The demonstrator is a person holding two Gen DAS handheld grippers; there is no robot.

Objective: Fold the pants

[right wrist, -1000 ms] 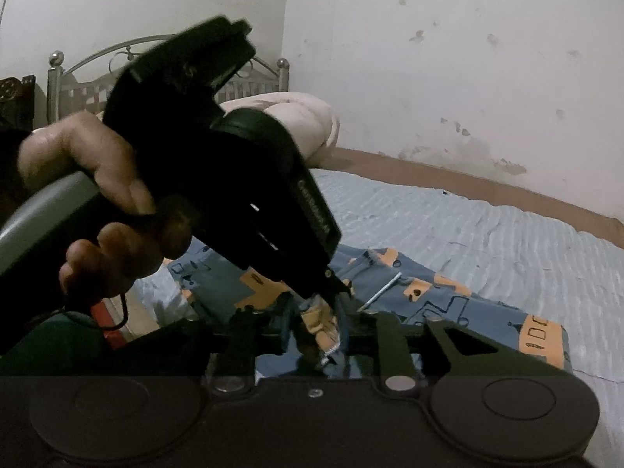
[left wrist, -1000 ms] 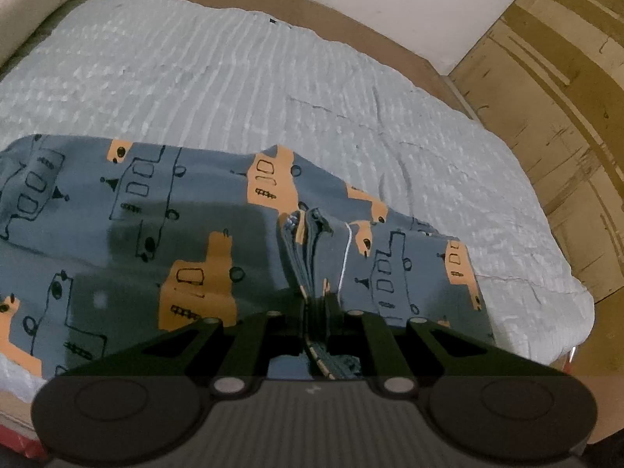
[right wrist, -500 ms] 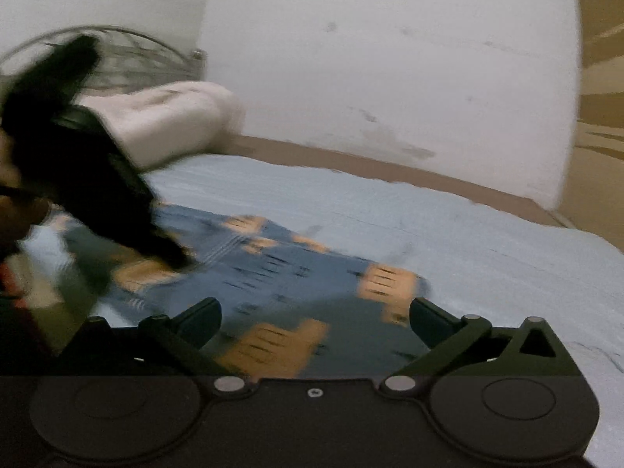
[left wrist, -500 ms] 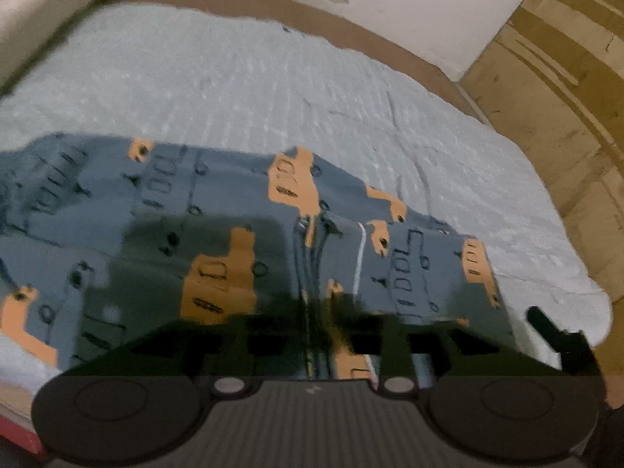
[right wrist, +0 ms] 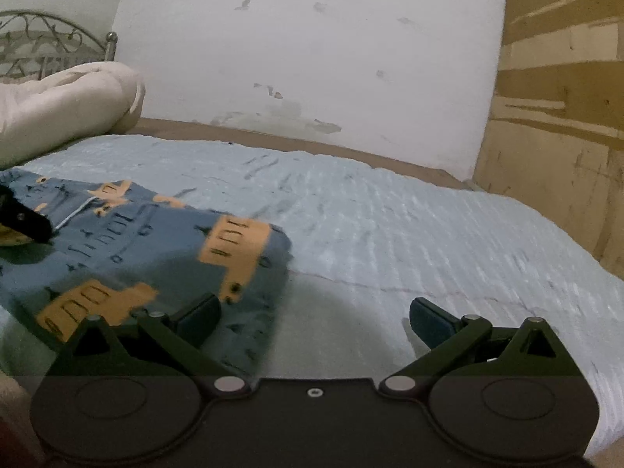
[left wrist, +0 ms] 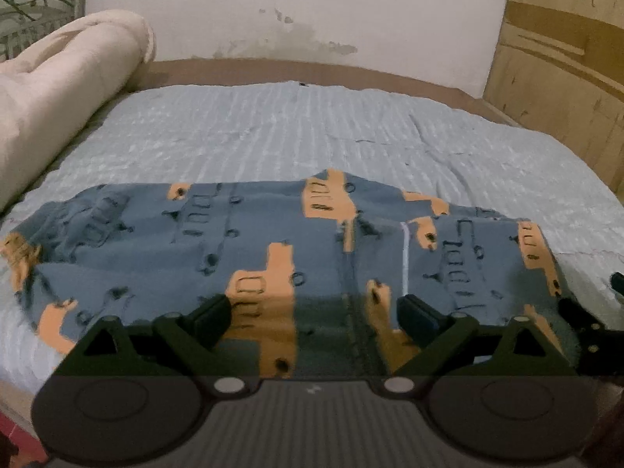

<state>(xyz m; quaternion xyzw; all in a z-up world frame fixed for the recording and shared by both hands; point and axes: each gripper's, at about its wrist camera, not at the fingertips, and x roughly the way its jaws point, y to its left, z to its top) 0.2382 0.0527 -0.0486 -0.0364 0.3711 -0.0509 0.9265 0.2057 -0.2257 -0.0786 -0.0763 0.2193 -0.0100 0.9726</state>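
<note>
1. Left gripper (left wrist: pixel 314 314) hangs just over the near edge of the bed (left wrist: pixel 312 124), its 2 fingers spread wide with nothing between them.
2. Under it lie the pants (left wrist: pixel 241 241), blue-grey with orange truck prints, spread flat across the near part of the pale blue bedspread (left wrist: pixel 296 128).
3. A white drawstring (left wrist: pixel 405 257) runs up the cloth just right of the middle, beside a seam.
4. The pants reach from the near-left edge of the bed, where the cloth bunches and wrinkles, across to the near-right side.
5. At the far right of the left wrist view, a black piece of the other tool (left wrist: pixel 585 319) pokes in over the right end of the pants.
6. Right gripper (right wrist: pixel 314 318) is also spread wide and holds nothing.
7. Its left finger (right wrist: pixel 197 318) sits over the right end of the pants (right wrist: pixel 128 257); its right finger (right wrist: pixel 431 321) is over bare bedspread (right wrist: pixel 409 226).
8. Whether either finger touches the cloth, I cannot tell.
9. In the right wrist view a black finger of the left tool (right wrist: pixel 25 216) shows at the left edge, over the pants.
10. A rolled cream blanket (left wrist: pixel 58 89) lies along the left edge of the bed, well apart from the pants.
11. A metal headboard (right wrist: pixel 50 48) stands behind that roll.
12. A stained white wall (left wrist: pixel 296 11) runs along the far edge, and a wooden panel (left wrist: pixel 561 78) stands at the right.
</note>
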